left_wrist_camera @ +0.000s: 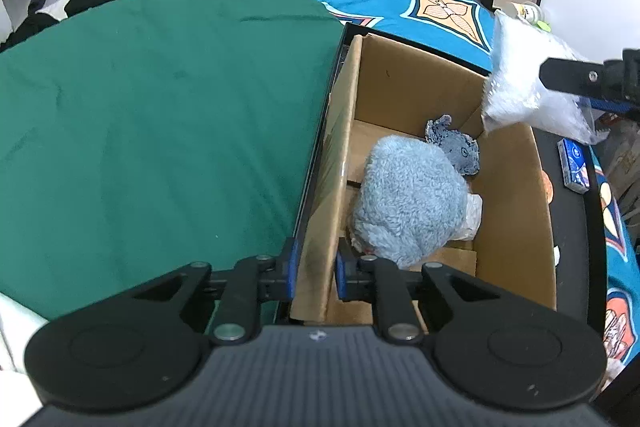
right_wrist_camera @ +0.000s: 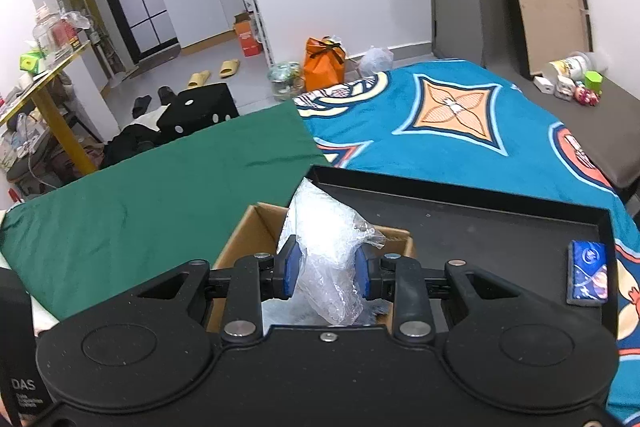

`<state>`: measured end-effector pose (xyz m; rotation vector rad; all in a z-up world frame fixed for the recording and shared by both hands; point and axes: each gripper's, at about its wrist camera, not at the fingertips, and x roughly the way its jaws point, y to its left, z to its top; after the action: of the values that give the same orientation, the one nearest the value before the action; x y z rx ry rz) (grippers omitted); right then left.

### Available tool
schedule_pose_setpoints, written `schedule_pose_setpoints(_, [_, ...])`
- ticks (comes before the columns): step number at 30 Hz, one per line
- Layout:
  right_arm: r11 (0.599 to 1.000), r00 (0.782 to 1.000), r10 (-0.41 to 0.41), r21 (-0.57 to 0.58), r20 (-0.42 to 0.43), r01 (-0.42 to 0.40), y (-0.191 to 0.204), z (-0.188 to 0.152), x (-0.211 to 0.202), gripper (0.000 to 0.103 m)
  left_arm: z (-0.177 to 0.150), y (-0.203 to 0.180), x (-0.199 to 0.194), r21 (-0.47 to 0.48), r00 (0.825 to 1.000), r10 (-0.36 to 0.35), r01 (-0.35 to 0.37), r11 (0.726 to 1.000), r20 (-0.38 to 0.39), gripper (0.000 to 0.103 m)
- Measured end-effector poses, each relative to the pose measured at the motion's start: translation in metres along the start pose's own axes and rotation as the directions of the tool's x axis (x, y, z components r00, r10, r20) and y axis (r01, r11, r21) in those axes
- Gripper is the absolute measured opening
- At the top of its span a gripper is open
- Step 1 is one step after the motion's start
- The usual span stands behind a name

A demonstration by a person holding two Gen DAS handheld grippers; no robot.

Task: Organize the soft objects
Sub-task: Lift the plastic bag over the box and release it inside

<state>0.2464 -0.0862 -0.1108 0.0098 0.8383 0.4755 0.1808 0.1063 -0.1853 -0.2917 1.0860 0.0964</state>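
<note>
The left hand-held gripper [left_wrist_camera: 316, 273] is clamping its blue pads on the near left wall of the cardboard box [left_wrist_camera: 516, 227]; the box is sitting in a black tray [right_wrist_camera: 480, 223] on a bed covered by a green sheet [left_wrist_camera: 160, 115] and a blue patterned blanket [right_wrist_camera: 460, 131]; inside the box a fluffy blue plush [left_wrist_camera: 412, 203] is lying on the floor of it, with a smaller grey-blue cloth [left_wrist_camera: 456, 145] just beyond and touching it, and something white showing beside the plush; the right hand-held gripper [right_wrist_camera: 326, 273] is closing its fingers on a crinkled clear plastic bag [right_wrist_camera: 332, 255], holding it in the air above the box's far right corner; a small blue packet [right_wrist_camera: 587, 273] is lying in the tray, right of the box.
</note>
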Motion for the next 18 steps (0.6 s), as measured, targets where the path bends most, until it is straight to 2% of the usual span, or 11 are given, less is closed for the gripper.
schedule_pose_setpoints(11, [0.998, 1.000, 0.029, -0.054, -0.004, -0.029, 0.025, 0.011, 0.007, 0.029, 0.001, 0.008, 0.002, -0.044, 1.000, -0.027, 0.026, 0.999, -0.011, 0.017])
schedule_pose_setpoints(12, [0.998, 0.999, 0.031, -0.053, -0.005, -0.032, 0.026, 0.013, 0.008, 0.032, 0.001, 0.008, 0.002, -0.048, 1.000, -0.028, 0.028, 0.998, -0.011, 0.017])
schedule_pose_setpoints(15, [0.997, 0.998, 0.066, -0.032, -0.010, -0.066, 0.029, 0.018, 0.010, 0.058, 0.002, 0.008, 0.002, -0.050, 1.000, -0.027, 0.027, 0.998, -0.011, 0.017])
schedule_pose_setpoints(18, [0.997, 0.997, 0.077, 0.003, -0.010, -0.077, 0.027, 0.022, 0.008, 0.059, 0.001, 0.007, 0.003, -0.048, 1.000, -0.024, 0.024, 0.999, -0.012, 0.017])
